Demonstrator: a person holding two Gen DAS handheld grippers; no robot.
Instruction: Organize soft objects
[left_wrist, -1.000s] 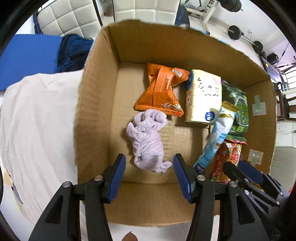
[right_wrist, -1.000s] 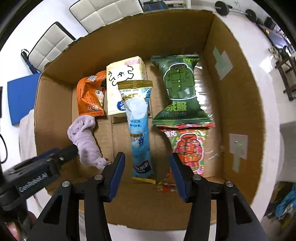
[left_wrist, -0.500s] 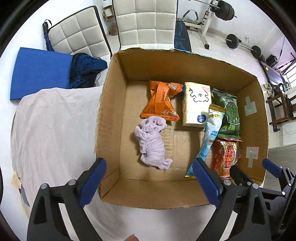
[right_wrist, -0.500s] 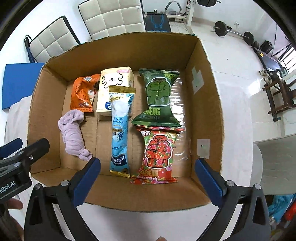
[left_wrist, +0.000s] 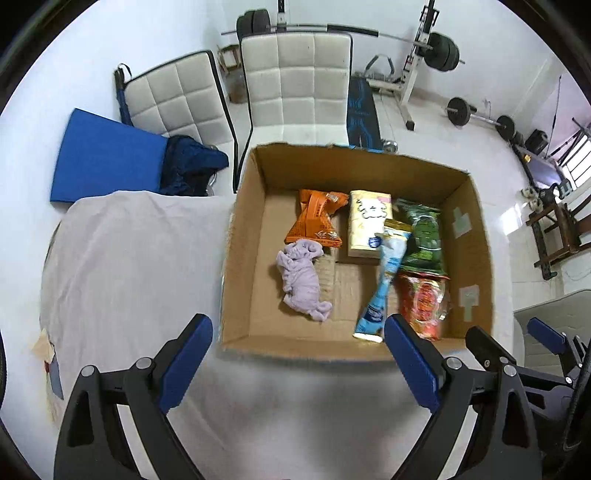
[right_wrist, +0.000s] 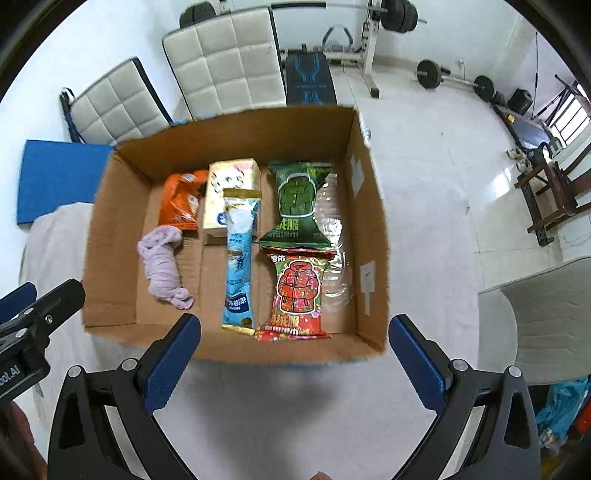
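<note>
The left gripper (left_wrist: 298, 347) and right gripper (right_wrist: 294, 347) both gape wide and empty above the near wall of the open brown cardboard box (right_wrist: 110, 236), where the crumpled lilac cloth (left_wrist: 301, 277) lies beside 5 packets.

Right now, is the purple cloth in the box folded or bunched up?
Bunched up: the purple cloth lies crumpled and twisted on the cardboard box floor.

Bare floor of the cardboard box (left_wrist: 255, 266) lies left of the lilac cloth (left_wrist: 301, 282).
</note>
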